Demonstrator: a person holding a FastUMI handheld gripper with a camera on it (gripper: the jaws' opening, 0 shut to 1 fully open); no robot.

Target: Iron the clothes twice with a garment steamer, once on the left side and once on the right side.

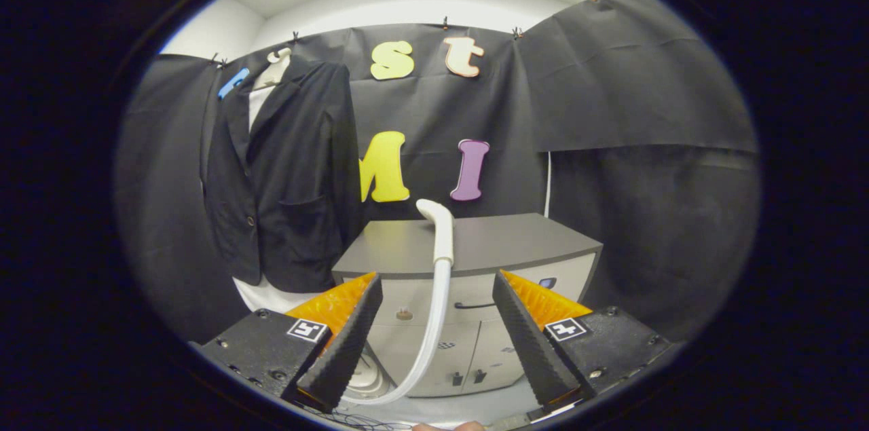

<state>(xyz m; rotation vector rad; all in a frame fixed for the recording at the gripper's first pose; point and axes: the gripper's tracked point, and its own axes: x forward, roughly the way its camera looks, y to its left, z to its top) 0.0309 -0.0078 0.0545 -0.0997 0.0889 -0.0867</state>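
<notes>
Plainly spread wide and holding nothing, the gripper (434, 322), with the white steamer head (440, 231) upright between its fingers and a little beyond them, hose (429, 343) curving down from it, in front of the gray cabinet (489, 241). Off past the cabinet's left edge, hung on a hanger (271, 68) against the booth wall, a dark jacket (285, 173) over a white shirt (258, 105).

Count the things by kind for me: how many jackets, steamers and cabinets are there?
Jacket: 1
Steamer: 1
Cabinet: 1
Total: 3
The hand-held gripper is open, with the steamer's hose between its fingers.
</notes>
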